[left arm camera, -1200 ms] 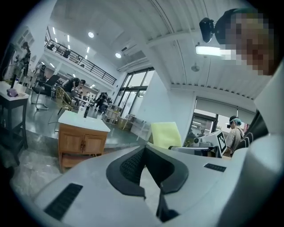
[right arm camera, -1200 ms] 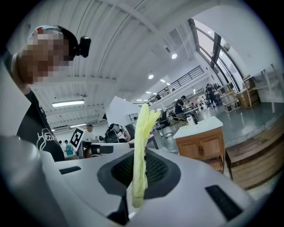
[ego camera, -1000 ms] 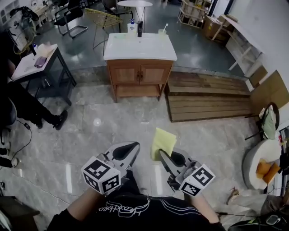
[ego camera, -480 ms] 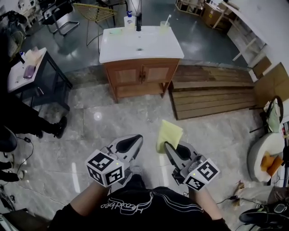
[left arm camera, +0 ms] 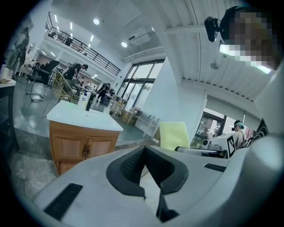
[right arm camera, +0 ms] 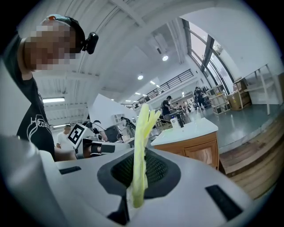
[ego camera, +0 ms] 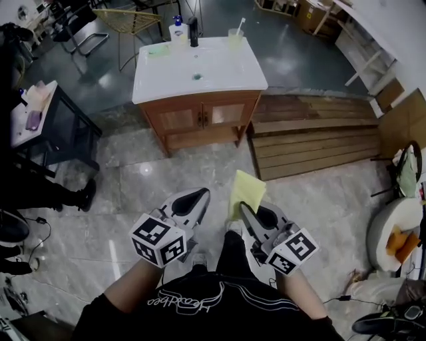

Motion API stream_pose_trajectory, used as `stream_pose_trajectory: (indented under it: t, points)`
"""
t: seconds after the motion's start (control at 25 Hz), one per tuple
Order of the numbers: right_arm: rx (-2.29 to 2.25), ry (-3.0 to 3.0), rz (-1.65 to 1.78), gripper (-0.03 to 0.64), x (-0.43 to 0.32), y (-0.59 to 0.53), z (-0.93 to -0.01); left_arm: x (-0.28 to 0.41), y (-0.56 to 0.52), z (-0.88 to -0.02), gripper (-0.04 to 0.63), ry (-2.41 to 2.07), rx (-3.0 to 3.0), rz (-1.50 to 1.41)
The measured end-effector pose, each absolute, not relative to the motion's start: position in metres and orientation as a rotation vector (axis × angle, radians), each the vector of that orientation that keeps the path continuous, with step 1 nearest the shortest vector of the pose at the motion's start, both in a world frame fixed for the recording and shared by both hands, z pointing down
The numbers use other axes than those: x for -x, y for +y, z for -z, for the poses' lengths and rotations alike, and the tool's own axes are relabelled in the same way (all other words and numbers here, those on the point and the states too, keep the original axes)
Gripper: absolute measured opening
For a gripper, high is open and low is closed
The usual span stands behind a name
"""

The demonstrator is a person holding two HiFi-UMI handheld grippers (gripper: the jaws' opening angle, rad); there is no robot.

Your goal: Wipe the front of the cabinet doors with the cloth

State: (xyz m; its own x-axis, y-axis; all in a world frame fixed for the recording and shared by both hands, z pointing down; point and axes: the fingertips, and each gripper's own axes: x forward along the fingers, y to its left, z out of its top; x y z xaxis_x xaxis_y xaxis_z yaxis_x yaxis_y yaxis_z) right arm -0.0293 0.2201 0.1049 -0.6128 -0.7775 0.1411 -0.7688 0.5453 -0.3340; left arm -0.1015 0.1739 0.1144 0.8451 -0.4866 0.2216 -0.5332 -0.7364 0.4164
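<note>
In the head view, the lower edge of the cloth (ego camera: 245, 189) is hidden by the right gripper (ego camera: 243, 209). The small things (ego camera: 193, 31) at the back of the cabinet (ego camera: 200, 118) are too small to be told. A chair (ego camera: 130, 16) is cut off at the upper edge.

A cabinet (ego camera: 200, 120) stands ahead on the floor. A bottle (ego camera: 176, 30) and a cup (ego camera: 235, 36) sit along its top's back edge. A side table (ego camera: 40, 116) lies left of it and wooden decking (ego camera: 313, 136) right. In front, the left gripper (ego camera: 198, 194) and right gripper (ego camera: 245, 208) are side by side, with the cloth (ego camera: 246, 188) between the right one's jaws.
</note>
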Motion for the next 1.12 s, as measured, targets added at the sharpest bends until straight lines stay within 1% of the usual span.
stream_pose_trajectory:
  t: [0.56, 0.76, 0.88, 1.12]
  points:
    - [1.172, 2.86, 0.605, 0.041, -0.096, 0.054, -0.141, -0.023, 0.025, -0.146, 0.006, -0.961, -2.441, -0.123]
    - [1.178, 2.92, 0.583, 0.04, -0.101, 0.021, -0.162, -0.029, -0.004, -0.163, 0.006, -1.026, -2.418, -0.125]
    - [1.193, 2.975, 0.532, 0.04, -0.096, 0.006, -0.177, -0.022, -0.023, -0.175, 0.006, -1.079, -2.388, -0.108]
    - [1.292, 3.016, 0.544, 0.04, -0.1, -0.031, -0.223, -0.008, -0.053, -0.217, 0.006, -1.164, -2.303, -0.126]
